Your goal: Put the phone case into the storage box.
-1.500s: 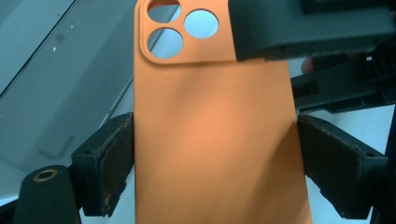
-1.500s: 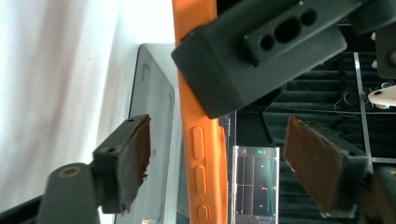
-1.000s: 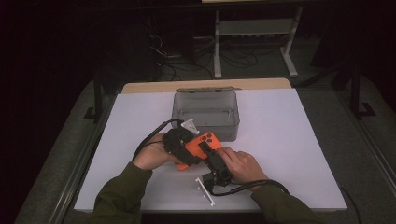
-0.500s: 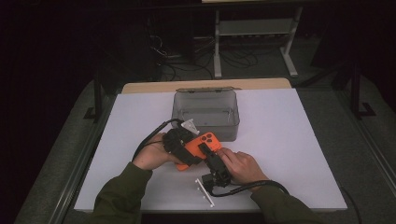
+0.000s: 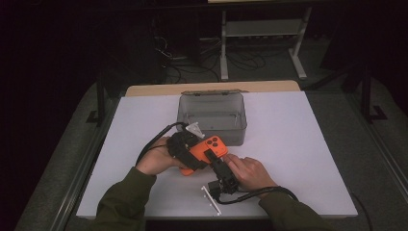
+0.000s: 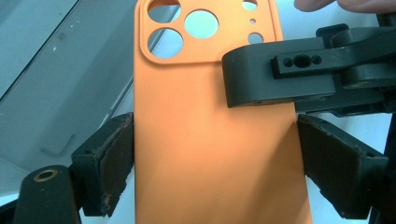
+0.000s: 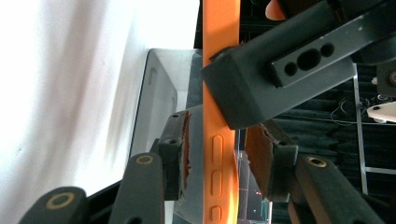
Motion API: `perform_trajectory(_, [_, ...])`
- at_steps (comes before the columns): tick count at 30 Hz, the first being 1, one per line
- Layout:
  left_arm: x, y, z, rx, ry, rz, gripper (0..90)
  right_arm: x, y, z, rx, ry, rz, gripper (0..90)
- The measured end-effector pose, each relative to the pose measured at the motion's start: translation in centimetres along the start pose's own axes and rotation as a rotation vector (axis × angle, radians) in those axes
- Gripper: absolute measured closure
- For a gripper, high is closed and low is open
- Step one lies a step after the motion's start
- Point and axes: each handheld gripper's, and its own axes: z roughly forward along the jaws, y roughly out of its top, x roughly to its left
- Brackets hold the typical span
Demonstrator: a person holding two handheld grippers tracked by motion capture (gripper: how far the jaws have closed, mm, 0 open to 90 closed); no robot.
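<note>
Orange silicone, a phone case (image 5: 204, 150), hangs above the white desk (image 5: 298, 144) in the high view, just in front of the grey plastic box (image 5: 211, 113), with the left claw (image 5: 185, 151) and the right claw (image 5: 219, 168) meeting on it.

The left gripper view has that claw clamped across the case's width (image 6: 210, 140), pads on both long edges, steadying it for a handover.

In the right gripper view the right claw (image 7: 219, 158) has just been closing around the case's thin edge (image 7: 219, 116); the left pad touches, the right stands apart.
</note>
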Motion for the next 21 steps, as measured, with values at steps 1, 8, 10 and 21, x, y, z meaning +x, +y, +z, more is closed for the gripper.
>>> perform_trajectory(1, [-0.01,0.00,0.01,0.000,-0.001,0.001,14.6,0.01,0.00,-0.02,0.000,-0.001,-0.003,60.9])
perform_trajectory(8, [-0.02,0.05,0.07,0.004,-0.004,0.000,14.5,0.04,-0.04,-0.06,0.004,0.003,-0.019,63.8])
perform_trajectory(10, [-0.02,0.05,0.06,0.005,-0.003,-0.001,14.6,0.09,-0.03,-0.06,0.002,0.002,-0.020,64.4])
perform_trajectory(21, [-0.04,0.09,0.05,0.003,-0.004,-0.001,14.6,0.22,0.09,-0.07,0.001,0.001,-0.024,71.2])
